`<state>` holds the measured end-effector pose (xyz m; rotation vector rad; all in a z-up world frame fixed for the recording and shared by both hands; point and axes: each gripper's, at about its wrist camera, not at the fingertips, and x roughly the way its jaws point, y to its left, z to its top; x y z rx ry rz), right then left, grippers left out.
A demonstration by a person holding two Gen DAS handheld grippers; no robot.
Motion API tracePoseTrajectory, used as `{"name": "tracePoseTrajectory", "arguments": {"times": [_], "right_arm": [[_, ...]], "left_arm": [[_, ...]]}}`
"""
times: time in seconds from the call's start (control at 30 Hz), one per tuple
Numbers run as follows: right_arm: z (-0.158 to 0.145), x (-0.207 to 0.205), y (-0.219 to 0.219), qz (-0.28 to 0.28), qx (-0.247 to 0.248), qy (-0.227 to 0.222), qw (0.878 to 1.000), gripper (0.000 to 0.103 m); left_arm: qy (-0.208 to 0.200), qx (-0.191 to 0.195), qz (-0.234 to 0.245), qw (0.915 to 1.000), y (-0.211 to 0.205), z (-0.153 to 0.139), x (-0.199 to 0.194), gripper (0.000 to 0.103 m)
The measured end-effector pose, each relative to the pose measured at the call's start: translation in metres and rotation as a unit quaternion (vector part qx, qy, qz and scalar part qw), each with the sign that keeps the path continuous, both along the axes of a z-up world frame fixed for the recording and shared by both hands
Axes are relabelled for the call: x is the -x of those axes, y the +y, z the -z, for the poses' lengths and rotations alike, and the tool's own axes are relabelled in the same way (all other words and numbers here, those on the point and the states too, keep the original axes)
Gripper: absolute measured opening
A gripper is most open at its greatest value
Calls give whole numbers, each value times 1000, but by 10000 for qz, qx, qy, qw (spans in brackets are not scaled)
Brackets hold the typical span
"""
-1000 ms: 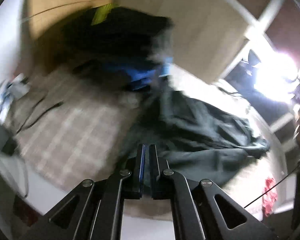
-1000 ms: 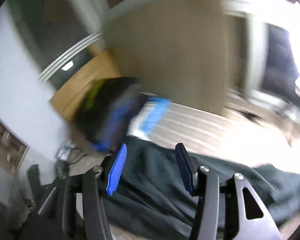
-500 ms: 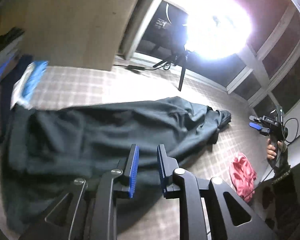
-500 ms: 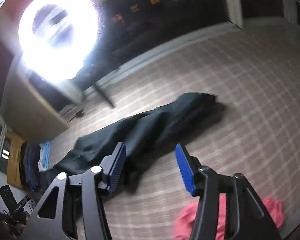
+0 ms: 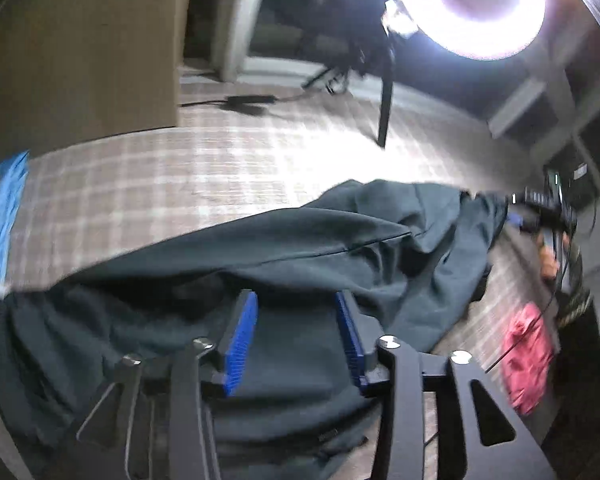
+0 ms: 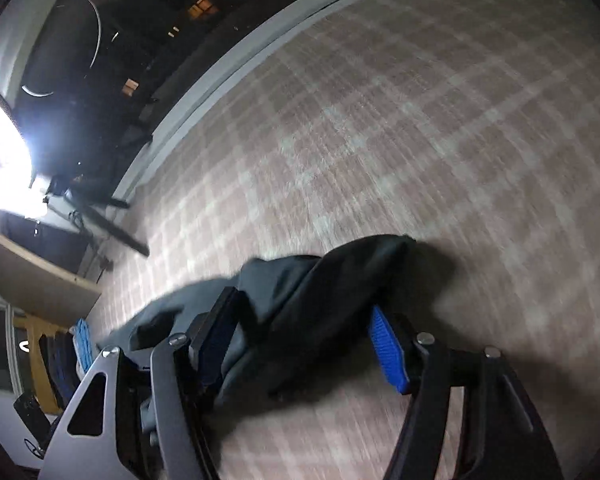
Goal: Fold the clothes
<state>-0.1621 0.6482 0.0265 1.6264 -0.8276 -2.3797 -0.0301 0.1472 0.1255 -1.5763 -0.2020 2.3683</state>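
A long dark green garment [image 5: 340,248] lies crumpled across a plaid beige surface [image 5: 180,176]. My left gripper [image 5: 296,300] hovers low over the garment's wide end. Its blue pads stand apart and its jaws are opening, with cloth below them but nothing pinched. In the right wrist view the garment's narrow end [image 6: 340,280] lies between the fingers of my right gripper [image 6: 300,316]. Those jaws are opening too, and the pads do not press on the cloth. From the left wrist view the right gripper [image 5: 540,208] shows small at the far end, held in a hand.
A pink cloth [image 5: 528,352] lies on the plaid surface near the right gripper. A bright ring light [image 5: 472,0] on a tripod [image 5: 384,112] stands beyond. A wooden panel [image 5: 80,52] rises at the left, with a blue item [image 5: 4,216] below it.
Both views swung away from the dark pile by the wooden panel to the green garment. The left jaws went from shut to apart. The right gripper dropped to the garment's narrow end and widened.
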Motion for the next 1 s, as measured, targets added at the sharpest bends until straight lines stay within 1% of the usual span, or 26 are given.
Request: {"name": "tracePoseTrajectory", "arguments": {"times": [0.03, 0.07, 0.1, 0.13, 0.17, 0.2, 0.23, 0.33, 0.4, 0.43, 0.47, 0.5, 0.53, 0.57, 0.6, 0.63, 0.67, 0.7, 0.73, 0.77, 0.8, 0.83, 0.87, 0.9, 1.0], "right_arm": [[-3, 3, -7, -60, -86, 140, 9998, 62], [-7, 5, -15, -145, -219, 228, 9994, 56], [-10, 8, -24, -264, -361, 293, 9986, 45], [-13, 12, -33, -416, -464, 320, 9975, 16], [-15, 14, -41, -561, -510, 336, 9966, 7], [-22, 14, -49, -688, -582, 443, 9949, 7], [-34, 12, -56, -795, -687, 657, 9923, 5], [-82, -14, -63, -955, -742, 1438, 9822, 4], [-115, -44, -53, -950, -719, 1920, 9741, 4], [-126, -60, -46, -922, -741, 2084, 9709, 4], [-132, -77, -37, -866, -802, 2160, 9692, 4], [-133, -94, -27, -837, -878, 2171, 9686, 4], [-128, -109, -19, -882, -1041, 2059, 9690, 4], [-116, -118, -13, -915, -1298, 1780, 9711, 6], [-100, -124, -5, -876, -1570, 1366, 9742, 9], [-84, -131, 4, -835, -1838, 949, 9748, 20], [-69, -137, 12, -791, -2102, 530, 9730, 28], [-57, -142, 23, -668, -2143, 236, 9742, 30], [-51, -144, 35, -454, -1927, 88, 9802, 31], [-47, -146, 46, -267, -1703, 40, 9850, 36], [-46, -146, 55, -111, -1472, 106, 9890, 42], [-45, -146, 64, 46, -1239, 173, 9921, 53], [-43, -144, 70, 166, -1056, 208, 9941, 57], [-39, -139, 73, 211, -943, 158, 9952, 57], [-21, -123, 71, 139, -730, -198, 9970, 57]], "left_arm": [[-50, 20, 144, 9999, 7, 5, 8, 46], [-94, 29, 290, 9995, 15, 10, 15, 46], [-131, 19, 437, 9990, 23, 16, 21, 47], [-159, 24, 553, 9983, 31, 22, 27, 47], [-175, 51, 624, 9979, 37, 28, 33, 47], [-191, 78, 694, 9974, 43, 33, 38, 46], [-198, 113, 761, 9968, 49, 39, 43, 46], [-171, 183, 949, 9952, 55, 43, 46, 34], [-43, 227, 1157, 9930, 56, 38, 41, 15], [28, 258, 1248, 9918, 55, 36, 38, 11], [70, 280, 1294, 9912, 53, 35, 36, 3], [96, 283, 1329, 9907, 51, 34, 33, 0], [101, 267, 1344, 9905, 47, 32, 30, 0], [84, 237, 1332, 9908, 44, 31, 29, 0], [84, 232, 1325, 9909, 43, 30, 27, 0], [80, 226, 1330, 9908, 42, 29, 26, 0], [78, 233, 1350, 9905, 41, 28, 24, 0], [81, 261, 1367, 9902, 41, 26, 22, 0], [90, 292, 1380, 9900, 41, 24, 21, 0], [109, 320, 1383, 9898, 41, 23, 21, 0], [132, 337, 1373, 9899, 42, 21, 21, 0], [159, 328, 1343, 9903, 41, 20, 21, 0], [186, 304, 1309, 9907, 39, 17, 21, 0], [213, 280, 1275, 9912, 38, 14, 22, 0], [228, 198, 1258, 9916, 32, 10, 22, 0]]}}
